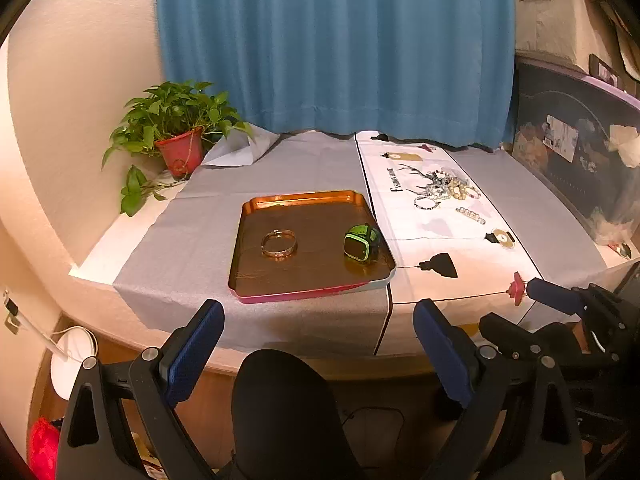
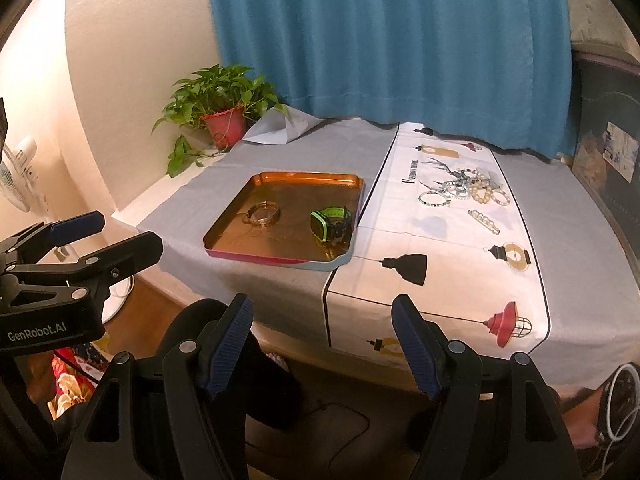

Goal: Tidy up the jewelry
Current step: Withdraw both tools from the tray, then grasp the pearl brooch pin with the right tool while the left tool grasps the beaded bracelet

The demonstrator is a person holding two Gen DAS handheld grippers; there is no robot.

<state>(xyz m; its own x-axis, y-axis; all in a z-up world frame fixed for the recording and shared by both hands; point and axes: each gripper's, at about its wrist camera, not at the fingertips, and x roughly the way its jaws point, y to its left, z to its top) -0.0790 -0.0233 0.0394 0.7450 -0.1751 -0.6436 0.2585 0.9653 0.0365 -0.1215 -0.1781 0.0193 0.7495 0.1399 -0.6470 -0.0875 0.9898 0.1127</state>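
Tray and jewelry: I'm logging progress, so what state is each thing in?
Tray: flat on the grey cloth.
Bangle: in tray, left part.
Green watch: in tray, right part.
Bracelet pile: unsorted on the printed runner.
Left gripper: open, empty.
Right gripper: open, empty.

Left claw (image 1: pixel 318 344) and right claw (image 2: pixel 322 340) gape wide, empty.

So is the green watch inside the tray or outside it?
Inside. The green watch lies on the tray floor, near its right rim, apart from the bangle.
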